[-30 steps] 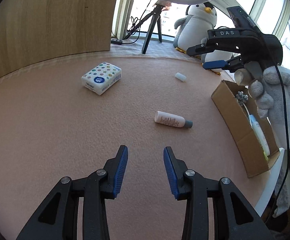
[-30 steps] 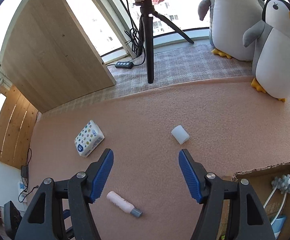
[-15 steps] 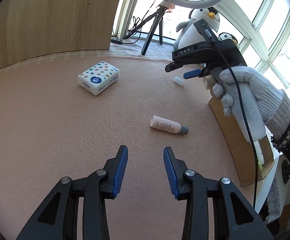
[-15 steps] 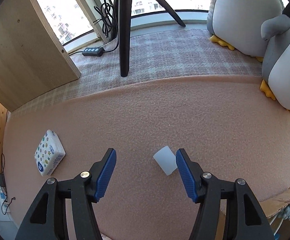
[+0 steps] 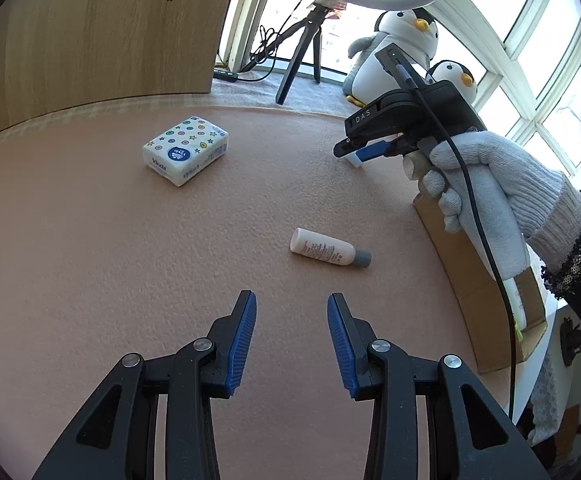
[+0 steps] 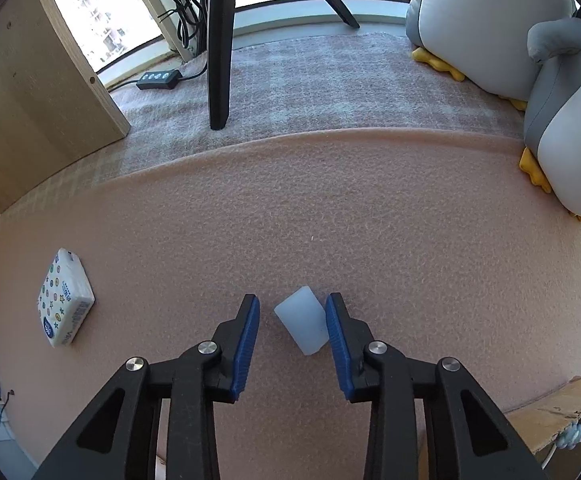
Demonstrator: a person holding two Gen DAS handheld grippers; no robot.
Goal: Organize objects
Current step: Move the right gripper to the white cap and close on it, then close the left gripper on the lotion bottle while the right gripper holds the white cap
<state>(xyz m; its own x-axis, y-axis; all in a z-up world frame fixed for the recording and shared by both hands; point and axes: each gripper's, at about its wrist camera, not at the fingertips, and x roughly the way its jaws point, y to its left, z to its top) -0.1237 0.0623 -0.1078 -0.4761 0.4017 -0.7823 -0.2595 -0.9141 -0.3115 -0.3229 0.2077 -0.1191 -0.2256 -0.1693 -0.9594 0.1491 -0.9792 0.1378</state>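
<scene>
Now I am holding my right gripper low over the pink mat, jaws spread around the small white cup lying on its side at lower centre (nearer the right pad, not yet squeezed). My left gripper is hovering empty with its jaws apart at the bottom of its frame. Beyond it, the lotion bottle is lying mid-frame, the tissue pack upper left, the cardboard box along the right edge.
</scene>
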